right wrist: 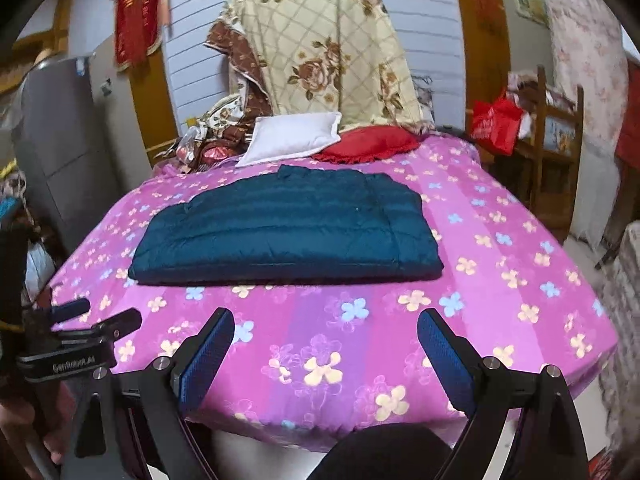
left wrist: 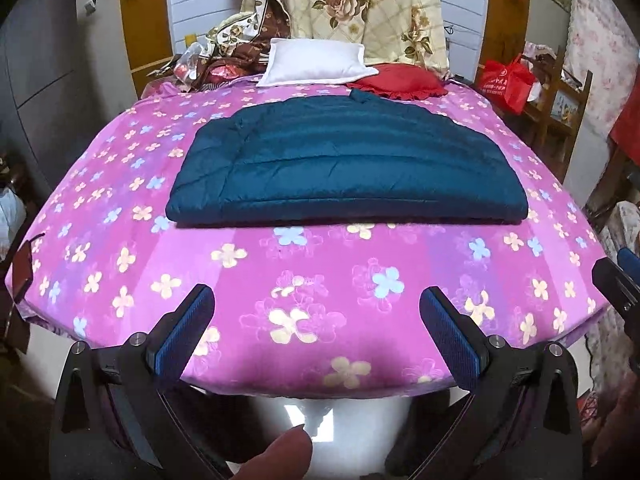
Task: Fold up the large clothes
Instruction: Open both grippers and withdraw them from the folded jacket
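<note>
Both the left gripper (left wrist: pixel 316 320) and right gripper (right wrist: pixel 326 342) have black arms, silver screws and blue ribbed pads (left wrist: pixel 182 330).

A folded dark teal quilted jacket (left wrist: pixel 346 164) lies mid-bed (left wrist: pixel 304 280); behind it, a white pillow (left wrist: pixel 314 64), with a red frilled cushion (left wrist: pixel 396 82) to the pillow's right.

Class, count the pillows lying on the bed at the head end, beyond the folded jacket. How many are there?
2: a white pillow left of centre, and a red frilled pillow touching its right side. The heaped floral quilts behind could hide others.
</note>
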The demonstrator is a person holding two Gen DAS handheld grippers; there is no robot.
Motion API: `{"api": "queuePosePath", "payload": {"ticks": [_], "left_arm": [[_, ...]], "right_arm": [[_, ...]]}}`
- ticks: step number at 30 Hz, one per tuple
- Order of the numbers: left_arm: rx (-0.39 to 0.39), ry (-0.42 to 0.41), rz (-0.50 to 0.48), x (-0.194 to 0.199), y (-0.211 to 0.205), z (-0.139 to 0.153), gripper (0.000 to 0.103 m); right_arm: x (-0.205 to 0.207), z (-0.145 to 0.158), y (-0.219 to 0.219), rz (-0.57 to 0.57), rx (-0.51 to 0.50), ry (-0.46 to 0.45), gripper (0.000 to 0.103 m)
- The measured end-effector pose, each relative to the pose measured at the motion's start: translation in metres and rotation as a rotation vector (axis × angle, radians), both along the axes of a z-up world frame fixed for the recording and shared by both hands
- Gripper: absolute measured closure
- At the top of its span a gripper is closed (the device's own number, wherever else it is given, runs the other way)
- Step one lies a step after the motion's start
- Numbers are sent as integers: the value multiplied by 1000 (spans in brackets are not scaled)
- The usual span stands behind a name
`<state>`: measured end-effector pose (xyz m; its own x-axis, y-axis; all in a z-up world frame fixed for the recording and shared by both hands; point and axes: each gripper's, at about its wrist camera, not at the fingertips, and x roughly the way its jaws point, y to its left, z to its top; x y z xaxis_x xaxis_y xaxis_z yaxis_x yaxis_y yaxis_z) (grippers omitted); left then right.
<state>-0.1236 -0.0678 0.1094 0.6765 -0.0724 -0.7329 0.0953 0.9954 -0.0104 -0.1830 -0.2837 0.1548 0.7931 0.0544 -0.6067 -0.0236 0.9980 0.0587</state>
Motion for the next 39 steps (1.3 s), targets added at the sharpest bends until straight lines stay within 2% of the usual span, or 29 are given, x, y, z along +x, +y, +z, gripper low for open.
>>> {"api": "queuePosePath", "payload": {"ticks": [16, 39], "left_arm": [[5, 30, -1, 3, 1, -7, 0], [-1, 39, 8, 5, 5, -10, 0]], "right_arm": [[5, -1, 3, -10, -30, -8, 12], [9, -8, 10, 1, -14, 1, 12]]}}
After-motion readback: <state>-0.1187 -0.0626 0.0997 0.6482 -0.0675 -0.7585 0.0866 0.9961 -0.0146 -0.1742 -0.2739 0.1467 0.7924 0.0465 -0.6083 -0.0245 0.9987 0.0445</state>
